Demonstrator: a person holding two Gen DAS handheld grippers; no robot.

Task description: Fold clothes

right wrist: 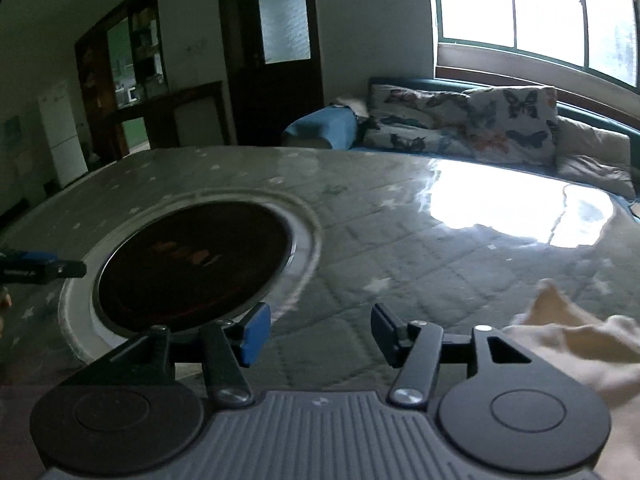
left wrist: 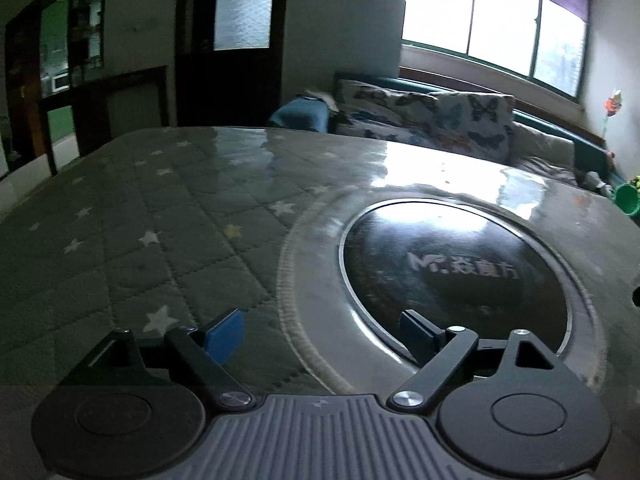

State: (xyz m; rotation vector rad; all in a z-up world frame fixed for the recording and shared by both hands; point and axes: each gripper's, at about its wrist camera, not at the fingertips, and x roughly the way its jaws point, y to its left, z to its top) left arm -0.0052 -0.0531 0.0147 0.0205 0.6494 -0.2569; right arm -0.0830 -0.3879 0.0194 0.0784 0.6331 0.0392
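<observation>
A cream garment (right wrist: 580, 344) lies bunched on the table at the lower right of the right wrist view, just right of my right gripper (right wrist: 320, 330). That gripper is open, its blue pads apart with only the tabletop between them. My left gripper (left wrist: 324, 330) is open wide over the table, and nothing is between its fingers. No clothing shows in the left wrist view. The left gripper's fingers (right wrist: 44, 268) poke in at the left edge of the right wrist view.
The table wears a grey-green quilted cloth with stars (left wrist: 132, 216) under a glossy clear cover. A round black hotplate (left wrist: 452, 272) (right wrist: 192, 264) is set in its middle. Behind stand a sofa with butterfly cushions (right wrist: 500, 124), a bright window (left wrist: 500, 20) and dark doors.
</observation>
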